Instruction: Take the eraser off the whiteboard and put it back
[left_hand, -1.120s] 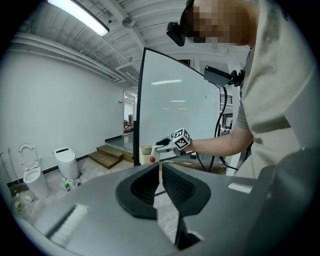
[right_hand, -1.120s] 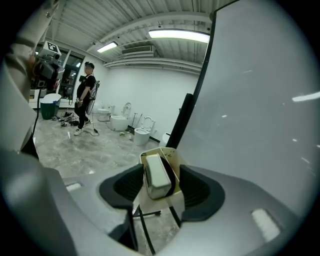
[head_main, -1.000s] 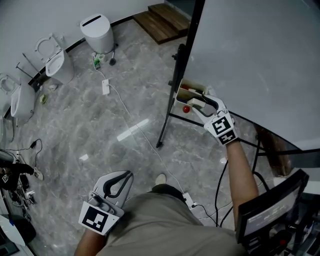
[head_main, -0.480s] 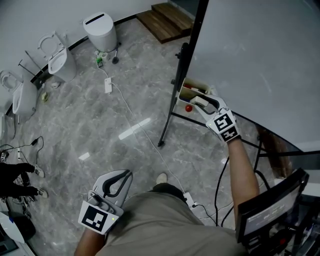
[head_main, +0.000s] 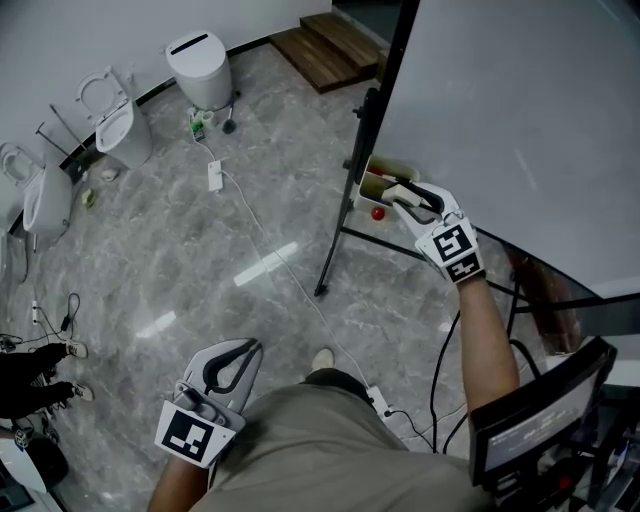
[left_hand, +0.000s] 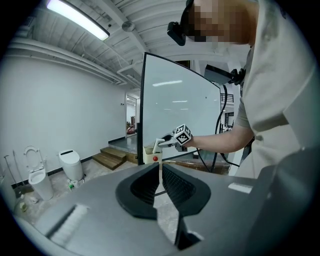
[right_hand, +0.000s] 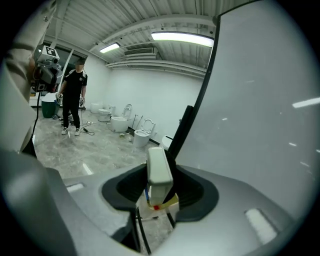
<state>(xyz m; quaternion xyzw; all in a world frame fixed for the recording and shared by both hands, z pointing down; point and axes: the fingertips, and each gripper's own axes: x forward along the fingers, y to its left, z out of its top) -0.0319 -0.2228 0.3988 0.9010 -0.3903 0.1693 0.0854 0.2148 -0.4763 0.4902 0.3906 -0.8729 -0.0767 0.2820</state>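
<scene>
At the foot of the whiteboard (head_main: 520, 110), the right gripper (head_main: 405, 197) had just been closing onto the eraser (right_hand: 159, 170) above the tray (head_main: 372, 180), so a firm, level lift seemed best, while the left gripper (head_main: 250, 350) hung with its jaws together.

Off-white eraser (right_hand: 159, 172) upright in right hand-held gripper (right_hand: 160, 186), beside whiteboard (right_hand: 260, 100).

Glossy marble-look floor (head_main: 200, 260), smooth whiteboard (head_main: 520, 100), matt plastic eraser (right_hand: 159, 172), wooden steps (head_main: 325, 45).
</scene>
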